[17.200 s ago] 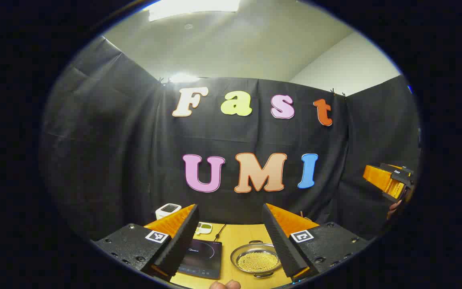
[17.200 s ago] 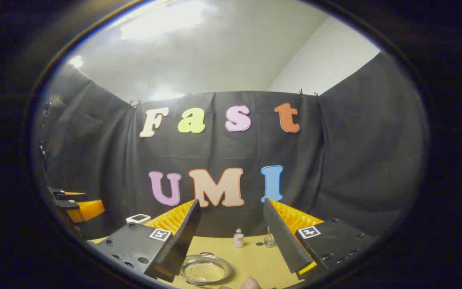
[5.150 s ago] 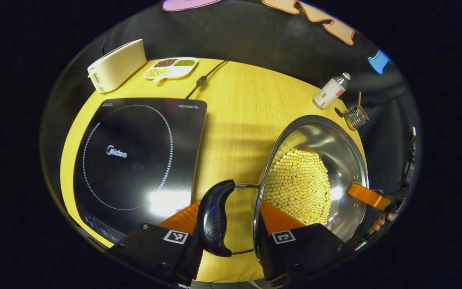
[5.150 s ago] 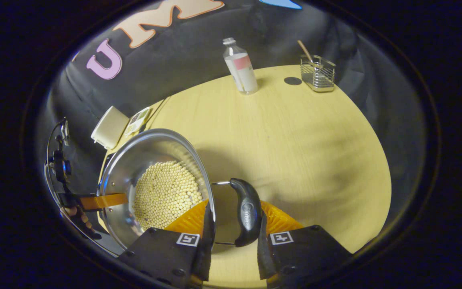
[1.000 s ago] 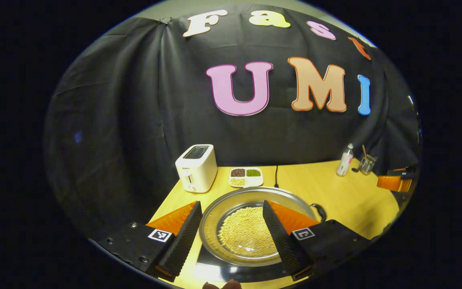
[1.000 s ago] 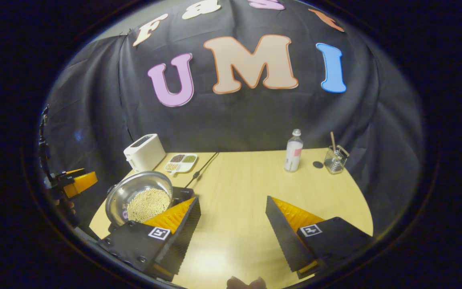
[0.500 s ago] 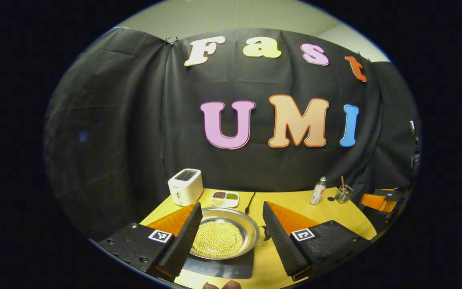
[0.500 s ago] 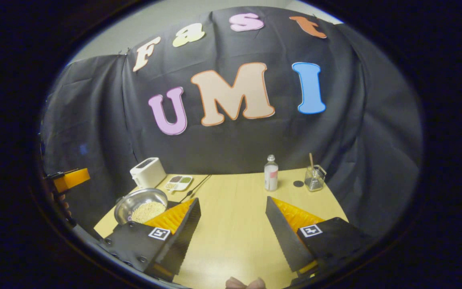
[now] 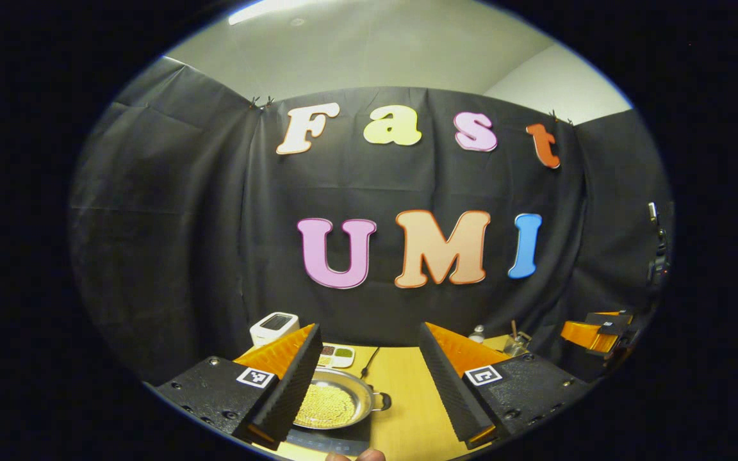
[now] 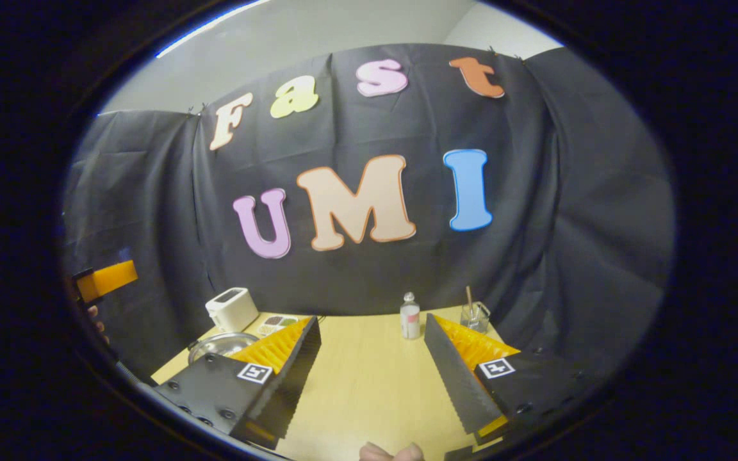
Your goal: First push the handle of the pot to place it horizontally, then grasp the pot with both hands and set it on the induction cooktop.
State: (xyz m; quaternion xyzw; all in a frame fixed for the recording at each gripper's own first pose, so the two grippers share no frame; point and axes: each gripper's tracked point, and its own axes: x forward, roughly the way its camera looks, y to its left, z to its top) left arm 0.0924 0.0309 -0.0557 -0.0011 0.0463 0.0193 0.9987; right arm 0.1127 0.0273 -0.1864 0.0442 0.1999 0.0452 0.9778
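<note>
Steel pot (image 9: 332, 404) of pale beans sat on the induction cooktop (image 9: 337, 436) near the table's (image 10: 369, 384) left edge, one side handle (image 9: 381, 401) pointing right. I held my left gripper (image 9: 369, 378) above it, fingers wide and gripping nothing. My right gripper (image 10: 369, 378) hung over the bare middle, equally wide.

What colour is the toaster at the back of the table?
White, or off-white, with a dark slotted top. The toaster shows best in the right gripper view.
</note>
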